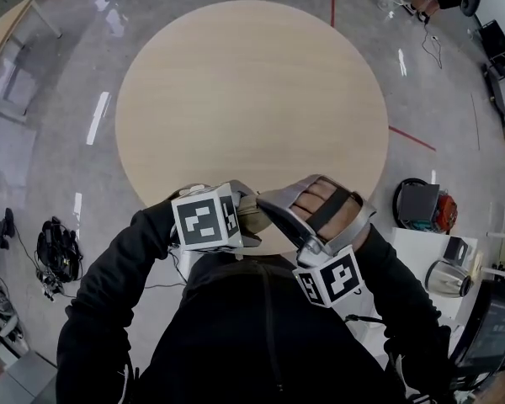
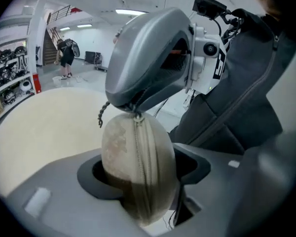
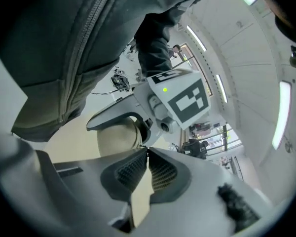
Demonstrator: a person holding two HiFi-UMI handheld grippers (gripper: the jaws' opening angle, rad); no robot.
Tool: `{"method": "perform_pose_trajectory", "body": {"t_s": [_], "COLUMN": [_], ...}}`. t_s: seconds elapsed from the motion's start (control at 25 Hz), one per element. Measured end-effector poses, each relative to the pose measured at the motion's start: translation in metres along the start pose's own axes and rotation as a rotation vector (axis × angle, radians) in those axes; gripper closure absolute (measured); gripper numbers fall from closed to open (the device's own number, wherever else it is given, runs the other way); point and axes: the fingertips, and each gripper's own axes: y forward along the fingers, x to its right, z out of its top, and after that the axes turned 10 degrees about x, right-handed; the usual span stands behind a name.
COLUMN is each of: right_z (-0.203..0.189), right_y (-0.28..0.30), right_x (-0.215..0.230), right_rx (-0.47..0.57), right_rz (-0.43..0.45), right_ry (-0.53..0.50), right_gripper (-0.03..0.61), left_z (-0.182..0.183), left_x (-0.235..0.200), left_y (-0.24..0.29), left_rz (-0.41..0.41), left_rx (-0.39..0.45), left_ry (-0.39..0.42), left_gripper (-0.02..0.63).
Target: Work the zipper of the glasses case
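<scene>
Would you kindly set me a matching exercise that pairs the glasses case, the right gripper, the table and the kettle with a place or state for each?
Things:
1. glasses case
2. right gripper
3. table
4. kettle

Places or states:
A. round, light wood
B. shut on the zipper pull
C. silver, off to the right of the table
D. clamped between the jaws of the left gripper

Pairs: 1-D, 2-B, 3-A, 4-C.
</scene>
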Motion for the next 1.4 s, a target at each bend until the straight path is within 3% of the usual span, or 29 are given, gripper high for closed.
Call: {"method": "perform_pose_trajectory", "body": {"t_s": [0.08, 0.2, 0.24, 0.32, 0.44, 0.48, 0.6, 0.76, 0.88, 1.04, 1.12, 1.2, 1.4], "right_z": [-0.004, -0.012, -0.015, -0.023, -0.033, -0.034, -0.031, -0.019, -0.011, -0.029, -0.04, -0.046, -0.037], "right_y": [0.002, 0.001, 0.001, 0.002, -0.001, -0.003, -0.006, -0.01, -0.02, -0.035, -0.038, -0.04, -0.043], "right_x": [-0.002, 0.01, 0.016, 0.028, 0.043, 0.047, 0.055, 0.061, 0.078, 0.098, 0.102, 0.107, 0.119], "right_rx": [0.037, 0.072, 0.068, 0.065, 0.089, 0.097, 0.116, 0.17, 0.272, 0.258, 0.214, 0.176, 0.186], "right_rz": [-0.005, -0.087, -0.12, -0.174, -0.244, -0.265, -0.309, -0.326, -0.353, -0.441, -0.479, -0.513, -0.589], "right_ry": [0.12, 0.33, 0.374, 0.474, 0.609, 0.626, 0.622, 0.631, 0.73, 0.77, 0.752, 0.719, 0.675], "right_gripper": [0.569, 0.569, 0.569, 0.569, 0.569, 0.569, 0.569, 0.569, 0.569, 0.569, 0.569, 0.569, 0.569], "left_z": [0.0, 0.008, 0.008, 0.009, 0.016, 0.018, 0.014, 0.012, -0.002, -0.036, -0.04, -0.027, 0.044], "left_x": [-0.001, -0.008, -0.018, -0.043, -0.064, -0.068, -0.075, -0.066, -0.07, -0.095, -0.097, -0.09, -0.066], "left_y": [0.003, 0.0, -0.004, -0.022, -0.066, -0.08, -0.109, -0.127, -0.163, -0.222, -0.217, -0.19, -0.128], "left_rz": [-0.041, -0.099, -0.067, 0.045, 0.154, 0.181, 0.241, 0.257, 0.299, 0.388, 0.341, 0.223, -0.275], "left_rx": [0.005, 0.115, 0.161, 0.284, 0.586, 0.689, 0.927, 1.079, 1.172, 1.362, 1.405, 1.423, 1.588], "left_ry": [-0.029, -0.1, -0.098, -0.094, -0.23, -0.289, -0.431, -0.47, -0.474, -0.605, -0.683, -0.752, -0.993], "left_gripper": [0.304, 0.296, 0.278, 0.183, 0.059, 0.022, 0.02, 0.02, 0.028, 0.064, 0.081, 0.081, 0.103]}}
